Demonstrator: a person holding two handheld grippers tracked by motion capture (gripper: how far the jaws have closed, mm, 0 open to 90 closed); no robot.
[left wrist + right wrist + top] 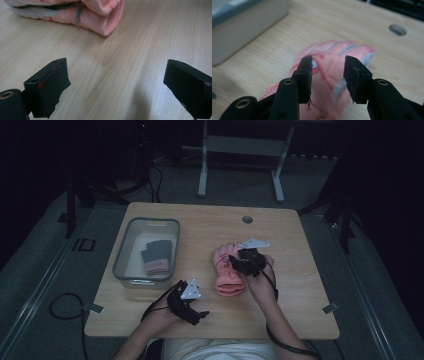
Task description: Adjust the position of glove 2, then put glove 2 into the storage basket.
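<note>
Your right claw (pixel 327 75) hangs just over the pink glove (pixel 228 272) mid-table (pixel 280 285), jaws partly apart and gripping nothing, your left claw (pixel 116 82) sits wide open and empty near its cuff, and the grey bin (pixel 122 250) holds folded grey and pink gloves (pixel 156 257).

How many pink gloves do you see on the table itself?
1 visible: the pink glove lies on the table under the right gripper. It looks folded or stacked, so a second may be hidden.

One pink glove (pixel 228 270) on the worktop (pixel 280 305), one grey bin (pixel 146 251) holding two folded gloves (pixel 157 256), and two grippers.
</note>
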